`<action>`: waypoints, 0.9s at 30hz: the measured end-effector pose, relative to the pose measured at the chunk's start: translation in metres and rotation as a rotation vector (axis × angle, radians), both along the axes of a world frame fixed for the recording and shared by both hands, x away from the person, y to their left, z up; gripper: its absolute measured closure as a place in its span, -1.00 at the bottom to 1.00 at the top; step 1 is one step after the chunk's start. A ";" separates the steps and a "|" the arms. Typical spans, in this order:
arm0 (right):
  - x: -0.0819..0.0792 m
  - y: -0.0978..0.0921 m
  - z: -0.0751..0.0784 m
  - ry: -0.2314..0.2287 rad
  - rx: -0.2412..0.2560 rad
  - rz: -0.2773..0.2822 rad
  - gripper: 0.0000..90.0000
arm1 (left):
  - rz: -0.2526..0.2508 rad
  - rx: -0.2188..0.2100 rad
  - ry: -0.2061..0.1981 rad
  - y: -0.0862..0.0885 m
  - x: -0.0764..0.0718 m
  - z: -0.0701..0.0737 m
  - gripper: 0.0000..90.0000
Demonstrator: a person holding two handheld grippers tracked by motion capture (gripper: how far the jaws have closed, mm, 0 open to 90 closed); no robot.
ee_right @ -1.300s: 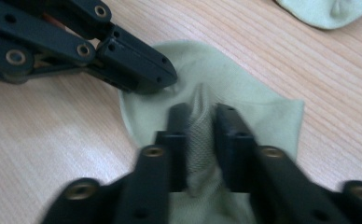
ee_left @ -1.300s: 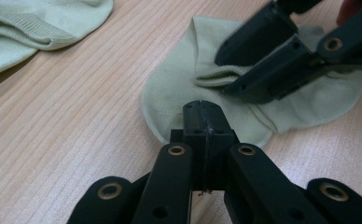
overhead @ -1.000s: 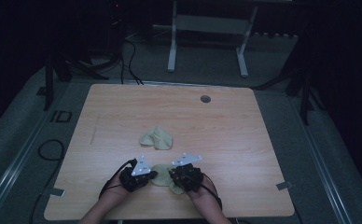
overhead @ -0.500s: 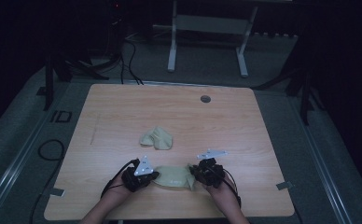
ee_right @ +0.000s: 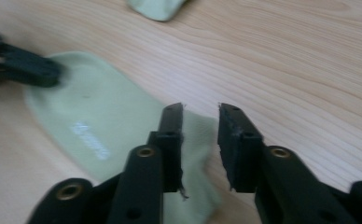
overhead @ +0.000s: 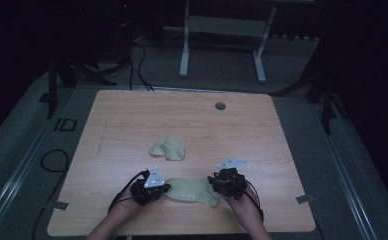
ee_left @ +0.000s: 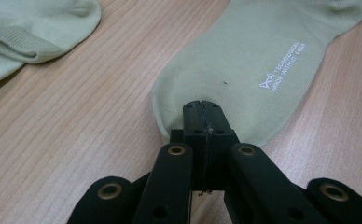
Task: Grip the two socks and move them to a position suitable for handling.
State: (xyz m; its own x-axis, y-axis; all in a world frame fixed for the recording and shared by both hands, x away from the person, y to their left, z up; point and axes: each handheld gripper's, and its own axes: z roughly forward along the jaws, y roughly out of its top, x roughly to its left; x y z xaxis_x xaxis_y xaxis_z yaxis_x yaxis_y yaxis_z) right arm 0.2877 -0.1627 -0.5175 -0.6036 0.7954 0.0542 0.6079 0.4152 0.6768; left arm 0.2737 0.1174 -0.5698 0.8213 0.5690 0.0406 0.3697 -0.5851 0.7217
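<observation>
Near the tabletop's [overhead: 132,125] front edge, flat sock [overhead: 194,190], left tool [ee_left: 202,114] clamped on its toe end, right tool [ee_right: 200,116] open at its other end, crumpled sock [overhead: 168,148] farther back.

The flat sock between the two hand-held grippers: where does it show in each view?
High view: flat sock lies low centre, between both hand-held grippers.
Left gripper view: upper centre-right, toe edge pinched in the shut jaws.
Right gripper view: left and centre, under the open jaws.
Shared landmark: the crumpled second sock.

Left tool [ee_left: 202,116] clamped (right tool [ee_right: 200,126] agape)
</observation>
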 end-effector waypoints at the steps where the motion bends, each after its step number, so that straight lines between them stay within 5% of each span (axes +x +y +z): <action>1: -0.002 0.003 -0.001 0.005 0.004 0.019 0.69 | 0.000 0.000 0.000 0.000 0.000 0.000 0.99; 4: -0.005 0.013 -0.010 0.022 -0.019 0.059 0.89 | 0.001 0.009 -0.003 -0.001 -0.001 0.000 0.99; 10: 0.000 0.014 -0.035 0.058 -0.100 0.067 0.90 | 0.004 -0.004 -0.004 -0.001 0.001 -0.001 0.99; 27: 0.014 -0.027 -0.033 0.052 -0.117 -0.012 0.87 | -0.019 -0.003 0.016 -0.047 0.012 0.002 0.98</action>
